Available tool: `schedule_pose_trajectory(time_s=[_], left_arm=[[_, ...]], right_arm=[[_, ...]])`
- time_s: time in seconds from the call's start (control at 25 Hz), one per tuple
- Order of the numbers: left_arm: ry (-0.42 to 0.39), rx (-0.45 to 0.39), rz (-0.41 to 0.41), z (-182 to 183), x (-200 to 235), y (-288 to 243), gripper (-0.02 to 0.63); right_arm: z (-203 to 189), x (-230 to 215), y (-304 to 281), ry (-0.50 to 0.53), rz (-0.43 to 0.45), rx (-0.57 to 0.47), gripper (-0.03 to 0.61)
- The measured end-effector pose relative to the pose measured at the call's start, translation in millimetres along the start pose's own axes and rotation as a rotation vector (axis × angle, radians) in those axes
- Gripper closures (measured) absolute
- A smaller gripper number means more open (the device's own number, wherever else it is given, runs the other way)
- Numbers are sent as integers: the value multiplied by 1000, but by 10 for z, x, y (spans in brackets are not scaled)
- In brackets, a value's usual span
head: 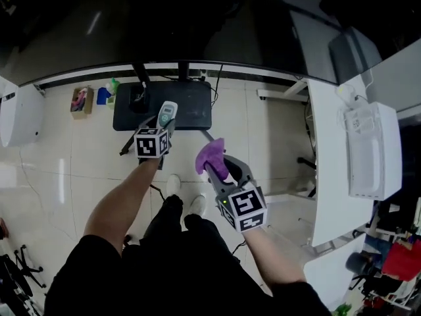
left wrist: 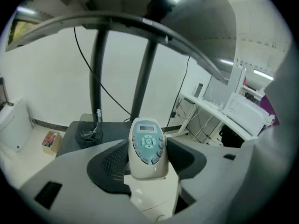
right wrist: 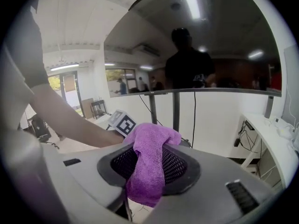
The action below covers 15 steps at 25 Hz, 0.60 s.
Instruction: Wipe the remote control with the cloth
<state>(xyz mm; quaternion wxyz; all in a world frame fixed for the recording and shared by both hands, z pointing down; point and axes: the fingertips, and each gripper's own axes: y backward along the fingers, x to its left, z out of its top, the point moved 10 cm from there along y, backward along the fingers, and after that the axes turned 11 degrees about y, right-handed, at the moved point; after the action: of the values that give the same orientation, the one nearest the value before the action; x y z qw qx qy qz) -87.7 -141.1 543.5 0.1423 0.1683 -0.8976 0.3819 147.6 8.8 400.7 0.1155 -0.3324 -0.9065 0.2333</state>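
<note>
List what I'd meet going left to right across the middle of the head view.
white unit → box → remote → cloth → table

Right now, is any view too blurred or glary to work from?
Head view: sharp, upper part dark. Left gripper view: remote control crisp, right edge smeared, lines bowed. Right gripper view: cloth crisp, left edge blurred, ceiling light glaring.
</note>
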Motion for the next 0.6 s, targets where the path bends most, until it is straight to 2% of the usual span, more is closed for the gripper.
schedule_pose_trajectory(time_s=[0.28,0.48,0.6], left_arm=[[-87,127,75,-76,488,-1204,368],[-76,141,96,-77,644,-1601,367],[-93,141,101,-95,693,-1664,365]], right_arm=[[-360,-78,-672,-61,-18,84,428],[-564,-255,-1148,-73,-35,107,428],[-643,-310,-1365,-80,-48,122,425]])
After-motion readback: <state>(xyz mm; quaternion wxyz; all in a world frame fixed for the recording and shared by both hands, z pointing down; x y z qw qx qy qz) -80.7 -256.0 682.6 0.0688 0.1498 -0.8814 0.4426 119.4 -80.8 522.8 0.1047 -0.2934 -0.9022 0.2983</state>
